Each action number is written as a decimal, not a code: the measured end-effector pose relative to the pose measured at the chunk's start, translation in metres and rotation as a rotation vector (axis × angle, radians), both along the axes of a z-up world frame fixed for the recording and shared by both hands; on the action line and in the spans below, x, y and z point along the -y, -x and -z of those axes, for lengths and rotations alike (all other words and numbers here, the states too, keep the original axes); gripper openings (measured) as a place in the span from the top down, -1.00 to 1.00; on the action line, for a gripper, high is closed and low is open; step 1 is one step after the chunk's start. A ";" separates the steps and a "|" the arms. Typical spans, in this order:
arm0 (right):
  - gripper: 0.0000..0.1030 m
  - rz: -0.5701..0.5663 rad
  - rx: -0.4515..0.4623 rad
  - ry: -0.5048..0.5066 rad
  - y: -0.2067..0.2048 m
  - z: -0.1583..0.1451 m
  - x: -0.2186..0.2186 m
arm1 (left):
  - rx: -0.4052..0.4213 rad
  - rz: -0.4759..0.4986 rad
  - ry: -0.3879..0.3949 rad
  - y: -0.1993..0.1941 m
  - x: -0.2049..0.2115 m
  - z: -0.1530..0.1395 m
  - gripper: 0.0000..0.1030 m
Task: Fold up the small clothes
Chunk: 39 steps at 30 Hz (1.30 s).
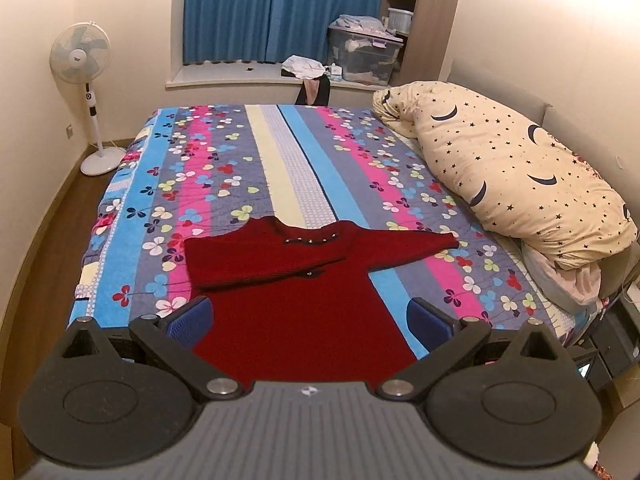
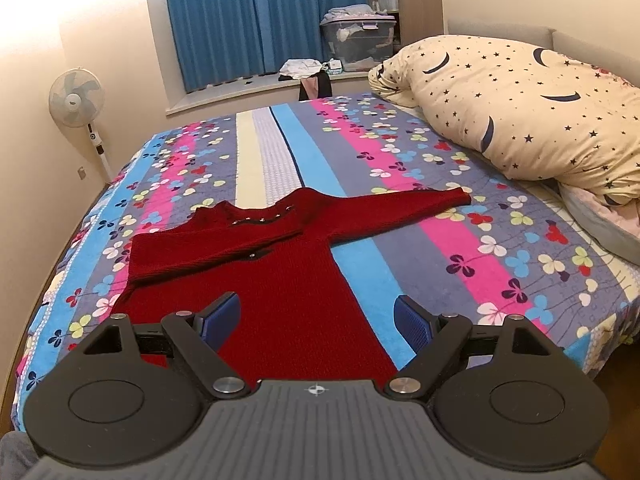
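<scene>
A small dark red knitted sweater [image 1: 296, 300] lies flat on the bed near its front edge. Its left sleeve is folded across the chest; its right sleeve [image 1: 408, 246] stretches out to the right. It also shows in the right wrist view [image 2: 288, 280], with the outstretched sleeve [image 2: 400, 204]. My left gripper [image 1: 310, 320] is open and empty, hovering above the sweater's lower body. My right gripper [image 2: 316, 320] is open and empty, also above the lower body. Both have blue finger pads [image 1: 188, 320] [image 2: 414, 326].
The bed has a striped floral blanket [image 1: 280, 160] [image 2: 440, 220]. A rolled cream duvet with stars and moons [image 1: 520, 168] [image 2: 540, 108] lies along the right side. A standing fan [image 1: 86, 80] is at the left wall. Storage boxes [image 1: 364, 52] sit by the blue curtains.
</scene>
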State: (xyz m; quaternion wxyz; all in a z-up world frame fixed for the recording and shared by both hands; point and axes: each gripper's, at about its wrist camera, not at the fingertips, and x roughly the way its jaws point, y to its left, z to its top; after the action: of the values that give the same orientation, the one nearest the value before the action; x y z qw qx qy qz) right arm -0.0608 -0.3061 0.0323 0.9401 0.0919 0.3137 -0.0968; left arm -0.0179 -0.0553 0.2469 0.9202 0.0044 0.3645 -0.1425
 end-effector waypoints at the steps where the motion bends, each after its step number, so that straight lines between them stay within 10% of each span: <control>1: -0.65 0.001 -0.001 0.001 -0.001 0.000 0.000 | -0.001 0.000 0.003 -0.001 -0.001 0.001 -1.00; 39: -0.65 0.048 -0.136 -0.018 -0.066 0.055 0.018 | -0.069 0.040 0.000 -0.081 0.017 0.051 -1.00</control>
State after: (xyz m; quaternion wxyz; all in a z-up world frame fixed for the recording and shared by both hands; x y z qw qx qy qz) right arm 0.0050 -0.3241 -0.0232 0.9131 0.1011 0.3755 -0.1223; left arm 0.0631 -0.0722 0.1956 0.9041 0.0067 0.3958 -0.1611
